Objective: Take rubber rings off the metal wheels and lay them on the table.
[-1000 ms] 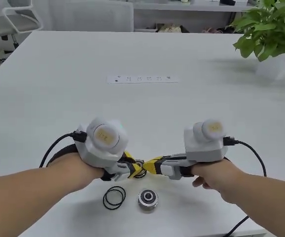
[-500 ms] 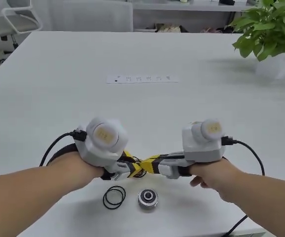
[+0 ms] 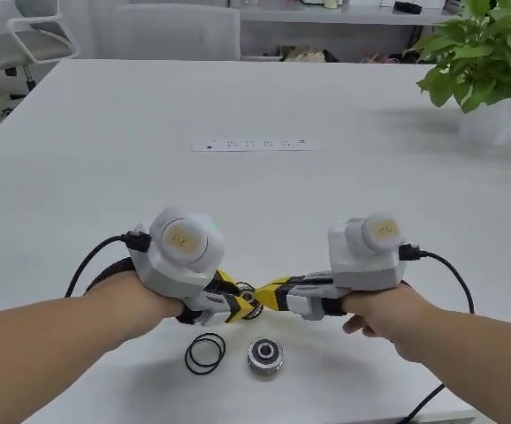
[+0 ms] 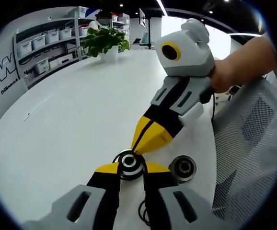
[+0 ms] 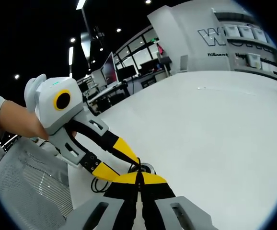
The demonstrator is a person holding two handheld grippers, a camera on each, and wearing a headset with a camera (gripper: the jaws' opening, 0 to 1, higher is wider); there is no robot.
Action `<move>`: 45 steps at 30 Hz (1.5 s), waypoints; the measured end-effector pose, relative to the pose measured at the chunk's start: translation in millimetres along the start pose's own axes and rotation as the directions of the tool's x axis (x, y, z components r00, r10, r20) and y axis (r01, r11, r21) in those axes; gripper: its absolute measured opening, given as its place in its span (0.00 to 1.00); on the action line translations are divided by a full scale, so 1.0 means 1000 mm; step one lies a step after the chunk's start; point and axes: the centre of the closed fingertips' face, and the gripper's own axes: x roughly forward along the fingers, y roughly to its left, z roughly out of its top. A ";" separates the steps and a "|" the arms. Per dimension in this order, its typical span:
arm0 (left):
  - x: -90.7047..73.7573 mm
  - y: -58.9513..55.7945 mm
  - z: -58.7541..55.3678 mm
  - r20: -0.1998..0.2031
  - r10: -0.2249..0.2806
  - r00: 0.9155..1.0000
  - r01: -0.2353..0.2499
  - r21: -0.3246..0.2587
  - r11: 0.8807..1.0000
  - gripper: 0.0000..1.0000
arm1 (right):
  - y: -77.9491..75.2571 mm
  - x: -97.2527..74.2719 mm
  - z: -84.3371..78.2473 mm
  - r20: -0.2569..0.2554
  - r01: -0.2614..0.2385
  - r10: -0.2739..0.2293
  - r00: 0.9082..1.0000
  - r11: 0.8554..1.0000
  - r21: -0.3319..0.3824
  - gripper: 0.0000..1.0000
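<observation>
The left tongs [image 4: 132, 167] were closed partway around a small round metal wheel [image 4: 130, 161]. One yellow tip sat on each side of its rim, holding it just above the white surface [image 3: 255, 194]. A thin black rubber ring seemed to sit on that wheel, though the groove was too small to read clearly.

From the other side, the right tongs [image 5: 139, 176] had their tips pressed together, with no gap showing between them. They touched the wheel's upper edge. Whether any rubber was pinched between them could not be told.

On the surface nearer the person lay two loose thin black rubber rings [image 3: 204, 352], overlapping each other. Just to their right stood a second metal wheel [image 3: 264, 354], on its flat side and apart from both tongs.

The step in hand looked like peeling a ring off the held wheel. To do it well, the left tongs would need to grip firmly on the metal flanks, clear of the rubber, so that the ring could slide. The right tongs should nip only the rubber and draw it outward and over the rim in a rolling pull. A straight tug could snap the ring loose or twist the wheel out of the hold. The freed ring would best be laid beside the two already down, away from the second wheel.
</observation>
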 end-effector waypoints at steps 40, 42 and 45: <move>-0.085 -0.019 -0.017 0.098 -0.011 0.995 0.011 0.000 1.000 0.64 | 0.054 0.009 -0.007 -0.048 -0.161 0.164 0.985 0.984 0.074 0.00; -0.088 -0.023 -0.020 0.091 -0.014 0.996 0.012 0.013 1.000 0.65 | 0.059 0.011 -0.010 -0.066 -0.174 0.180 0.981 0.981 0.085 0.00; -0.090 -0.024 -0.024 0.089 -0.018 0.996 0.017 0.014 1.000 0.65 | 0.065 0.014 -0.016 -0.089 -0.189 0.196 0.976 0.979 0.082 0.00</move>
